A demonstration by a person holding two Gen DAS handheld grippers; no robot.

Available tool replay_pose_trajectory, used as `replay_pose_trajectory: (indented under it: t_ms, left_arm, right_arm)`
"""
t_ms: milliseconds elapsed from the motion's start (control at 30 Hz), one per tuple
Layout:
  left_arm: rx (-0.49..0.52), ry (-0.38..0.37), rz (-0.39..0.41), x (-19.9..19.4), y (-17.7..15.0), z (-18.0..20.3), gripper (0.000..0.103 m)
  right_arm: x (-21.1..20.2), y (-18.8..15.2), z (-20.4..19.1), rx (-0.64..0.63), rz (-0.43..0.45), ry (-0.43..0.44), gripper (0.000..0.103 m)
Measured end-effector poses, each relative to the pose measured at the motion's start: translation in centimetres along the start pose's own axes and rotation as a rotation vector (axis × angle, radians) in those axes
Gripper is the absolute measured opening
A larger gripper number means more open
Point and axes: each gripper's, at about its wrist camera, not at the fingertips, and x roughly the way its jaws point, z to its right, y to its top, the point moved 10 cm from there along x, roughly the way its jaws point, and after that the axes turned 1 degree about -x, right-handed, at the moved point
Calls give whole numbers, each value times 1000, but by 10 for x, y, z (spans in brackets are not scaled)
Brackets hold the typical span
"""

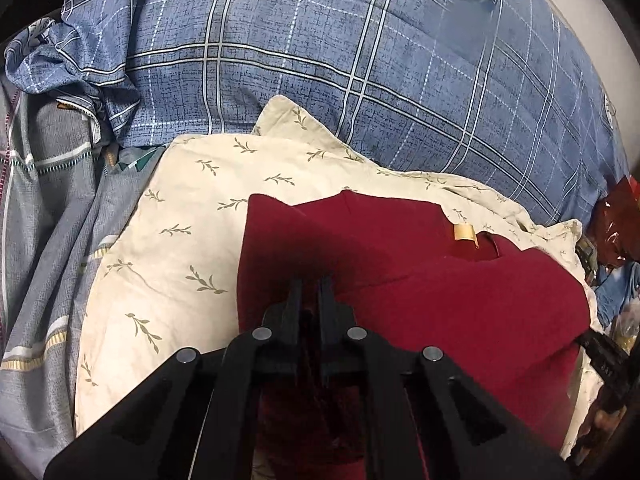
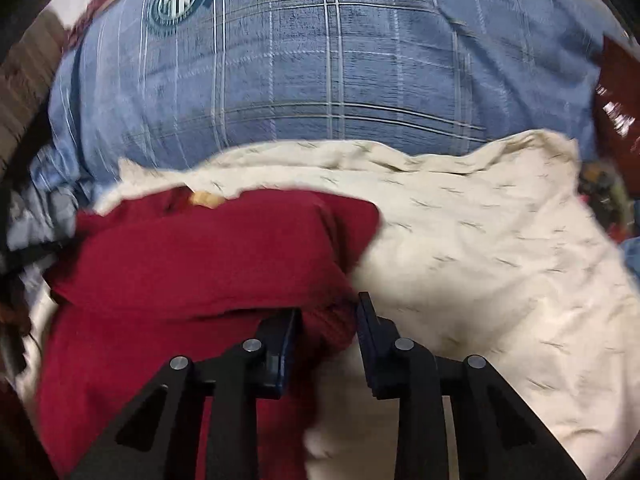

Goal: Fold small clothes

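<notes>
Red garment (image 1: 460,292) lies partly folded on a cream cloth (image 1: 160,240) with a leaf print, which is spread over a blue plaid quilt (image 1: 320,80) on a bed. In the left wrist view the left gripper (image 1: 312,284) has its fingers closed almost together on the garment's near edge, with dark red fabric pinched between them. A small tan tag (image 1: 464,233) shows at a gap in the red folds. The lower part of the garment is hidden behind the gripper's black frame. At the right edge a black finger of the right gripper (image 1: 604,354) touches the garment's side, cut off by the lens rim. Shiny red packaging (image 1: 616,216) at the far right is too distorted to identify.

The right wrist view is blurred. Here the garment (image 2: 200,260) fills the left half, and the cream cloth (image 2: 480,240) the right. The right gripper (image 2: 328,312) has its fingers partly apart, with a bunched red fold between them; the left finger touches the fabric, but whether both pads press it I cannot tell. This view shows the garment's right corner, rounded and lying on the cloth. The quilt's round emblem (image 2: 180,0) appears at upper left.
</notes>
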Motion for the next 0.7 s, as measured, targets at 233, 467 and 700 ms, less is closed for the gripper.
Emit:
replay_pose_trajectory:
  t_ms: [233, 467, 700]
  left_arm:
    - [12, 31, -14, 3, -5, -2, 8]
    - [8, 38, -18, 4, -6, -3, 8]
    - [-16, 17, -13, 1, -2, -6, 9]
  right_arm:
    - [-20, -3, 7, 119, -3, 138, 35]
    - [-29, 42, 36, 396, 79, 339, 67]
    - [66, 54, 9, 363, -114, 374, 57]
